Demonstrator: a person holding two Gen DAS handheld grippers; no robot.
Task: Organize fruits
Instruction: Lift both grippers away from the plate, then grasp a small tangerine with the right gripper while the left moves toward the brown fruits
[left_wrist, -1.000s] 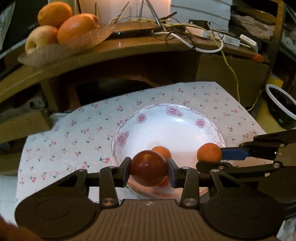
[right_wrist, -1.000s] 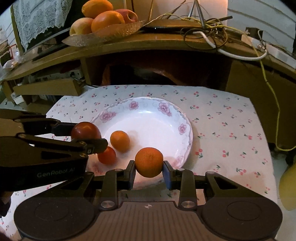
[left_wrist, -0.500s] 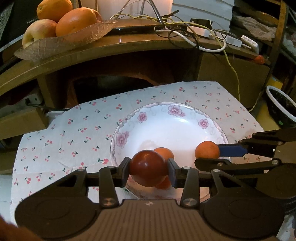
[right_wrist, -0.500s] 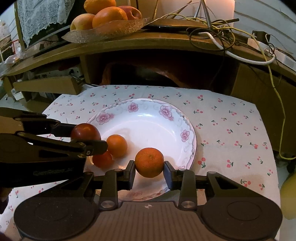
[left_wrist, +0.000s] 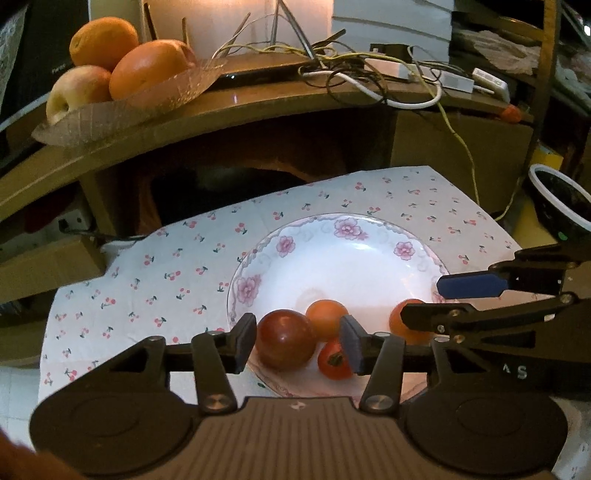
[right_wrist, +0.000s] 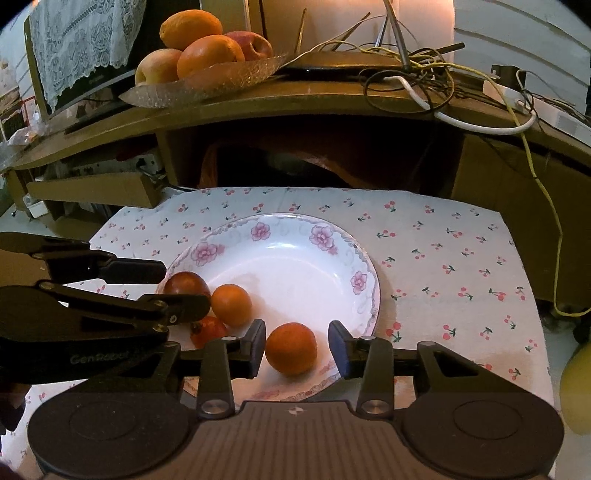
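A white floral plate (left_wrist: 354, 254) (right_wrist: 295, 258) sits on a cherry-print cloth (left_wrist: 166, 273) (right_wrist: 443, 258). My left gripper (left_wrist: 298, 341) is open around a dark red fruit (left_wrist: 285, 344) (right_wrist: 184, 285) resting at the plate's near edge. My right gripper (right_wrist: 297, 349) (left_wrist: 436, 301) is open around an orange fruit (right_wrist: 291, 348) (left_wrist: 400, 325) lying on the plate's near rim. A small orange fruit (left_wrist: 327, 318) (right_wrist: 231, 304) and a small red tomato (left_wrist: 334, 359) (right_wrist: 207, 330) lie between them.
A glass dish (left_wrist: 122, 107) (right_wrist: 207, 83) with oranges and apples stands on the wooden shelf (left_wrist: 258, 107) behind the cloth. Tangled cables (left_wrist: 369, 77) (right_wrist: 424, 70) lie on the shelf. A dark bowl (left_wrist: 561, 206) stands at the right.
Both grippers have opened and let go of their fruits, which now rest on the plate. Both grippers have come lower and nearer to the plate.
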